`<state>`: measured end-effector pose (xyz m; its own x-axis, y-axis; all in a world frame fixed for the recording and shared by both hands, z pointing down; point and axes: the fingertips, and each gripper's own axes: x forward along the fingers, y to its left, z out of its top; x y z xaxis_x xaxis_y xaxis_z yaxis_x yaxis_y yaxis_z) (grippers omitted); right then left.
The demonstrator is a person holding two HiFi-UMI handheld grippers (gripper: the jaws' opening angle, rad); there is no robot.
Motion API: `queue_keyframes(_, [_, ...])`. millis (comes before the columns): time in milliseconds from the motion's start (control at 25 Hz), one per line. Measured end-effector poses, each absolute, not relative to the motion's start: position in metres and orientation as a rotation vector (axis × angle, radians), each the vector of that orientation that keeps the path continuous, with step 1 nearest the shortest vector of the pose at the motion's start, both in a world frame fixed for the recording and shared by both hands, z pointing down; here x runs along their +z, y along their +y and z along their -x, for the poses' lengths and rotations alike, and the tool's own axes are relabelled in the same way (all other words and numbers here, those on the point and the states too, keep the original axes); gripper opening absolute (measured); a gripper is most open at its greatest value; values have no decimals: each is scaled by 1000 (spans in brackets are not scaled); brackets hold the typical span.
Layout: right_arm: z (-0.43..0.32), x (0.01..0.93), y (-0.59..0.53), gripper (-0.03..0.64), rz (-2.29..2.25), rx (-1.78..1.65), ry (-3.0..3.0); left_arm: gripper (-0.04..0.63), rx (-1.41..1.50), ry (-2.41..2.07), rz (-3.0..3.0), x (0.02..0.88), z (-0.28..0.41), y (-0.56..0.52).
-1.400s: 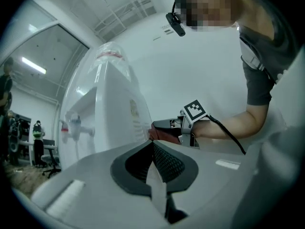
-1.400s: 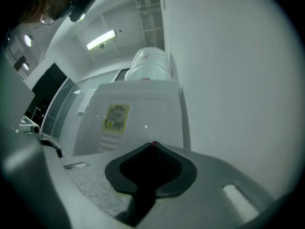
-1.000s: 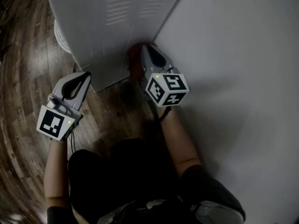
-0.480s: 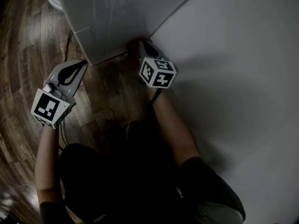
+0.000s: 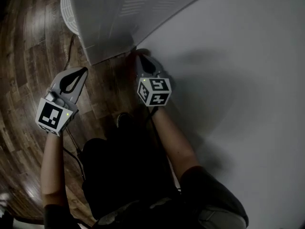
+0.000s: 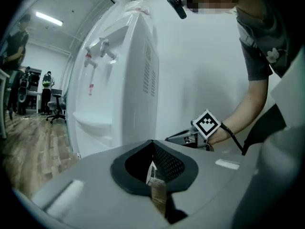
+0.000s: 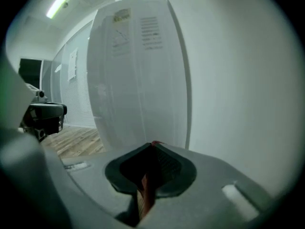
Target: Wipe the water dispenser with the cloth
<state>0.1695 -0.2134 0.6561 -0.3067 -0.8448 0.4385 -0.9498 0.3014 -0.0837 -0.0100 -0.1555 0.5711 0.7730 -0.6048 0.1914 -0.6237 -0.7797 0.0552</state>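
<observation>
Kneeling or crouching low, the person [image 5: 124,175] fills the bottom of the head view in dark clothes, both bare forearms reaching forward over a dark wooden floor [image 5: 28,56].

The left gripper [image 5: 83,72] hangs over the floor, apart from the water dispenser [image 5: 109,23] and level with its lower corner. In the left gripper view its jaws are pressed together with nothing between them [image 6: 152,144].

The right gripper [image 5: 138,57] sits further forward, in the angle where the dispenser's bottom edge comes up to the white wall [image 5: 238,80]. In the right gripper view its jaws [image 7: 152,147] are pinched on the red cloth [image 7: 145,193]: a strip of it shows in the slot between them and a small red tuft pokes out at the tips. The cloth is right at the foot of the dispenser's back panel [image 7: 138,70], by its corner next to the wall; whether it touches the panel I cannot tell.

Beyond, the left gripper view shows the dispenser's side with its vent slits [image 6: 147,75], two taps [image 6: 102,49] on the front and a drip shelf [image 6: 93,123] below them. Far off at the left edge stand people [image 6: 47,82] and an office chair [image 6: 59,111].
</observation>
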Motion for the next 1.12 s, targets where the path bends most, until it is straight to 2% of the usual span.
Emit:
queue_keyframes(120, [-158,591,-194,12,-1593,377,-2310,18,249,-997,-2811,521,12,-142])
queue_keyframes(640, [-95,315,-136,12,-1524,379,-2444,18,154,-1042,-2667,283,24,-60])
queue_keyframes(920, [-90,204,-92,12,-1560,366,-2503,18,88,-1073,-2689,186,28,-15])
queue_keyframes(1120, [-78,169,-71,12,-1618,368,-2527,18,6,-1135,-2644,144,52,3])
